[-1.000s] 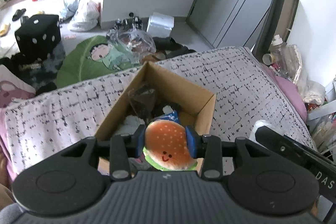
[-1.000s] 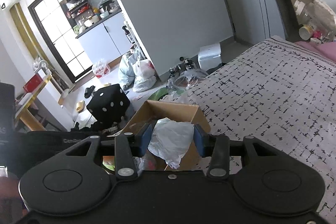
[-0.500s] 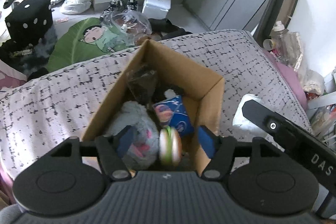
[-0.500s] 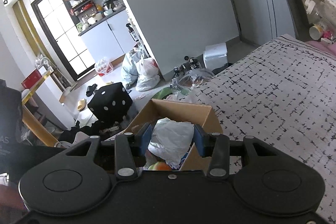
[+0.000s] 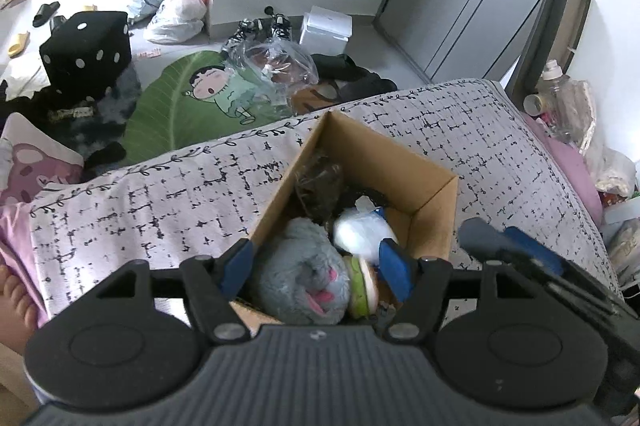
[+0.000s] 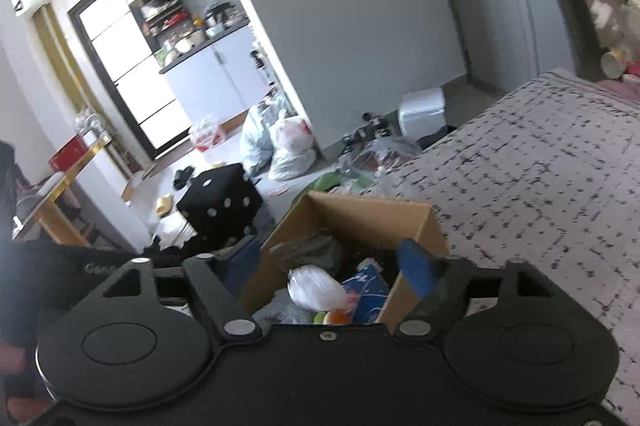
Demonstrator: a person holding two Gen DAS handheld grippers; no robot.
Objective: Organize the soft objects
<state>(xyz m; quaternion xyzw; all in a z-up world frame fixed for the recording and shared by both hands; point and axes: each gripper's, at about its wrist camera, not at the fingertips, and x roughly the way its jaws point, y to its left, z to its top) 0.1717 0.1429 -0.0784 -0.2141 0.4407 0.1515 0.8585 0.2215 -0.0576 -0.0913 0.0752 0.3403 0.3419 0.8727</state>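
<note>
A cardboard box (image 5: 424,178) stands on the patterned bed cover (image 5: 160,194). Inside lie a grey plush (image 5: 300,270), the burger toy (image 5: 362,288) on its edge, a white soft bag (image 5: 360,232) and a dark bundle (image 5: 320,182). My left gripper (image 5: 316,266) is open and empty above the box's near end. My right gripper (image 6: 336,258) is open and empty over the box (image 6: 360,210); the white bag (image 6: 316,286) lies below it beside a blue packet (image 6: 366,292). The right gripper's blue fingers (image 5: 532,250) show in the left wrist view.
The floor beyond the bed holds a black dice cushion (image 5: 86,52), a green leaf cushion (image 5: 192,98), plastic bags (image 5: 176,10) and a white box (image 5: 326,30). Bottles and clutter (image 5: 560,98) stand at the bed's right side. Bare toes (image 5: 16,296) show at the left.
The left gripper opened and the burger toy dropped into the box. The right gripper opened and the white bag fell into the box.
</note>
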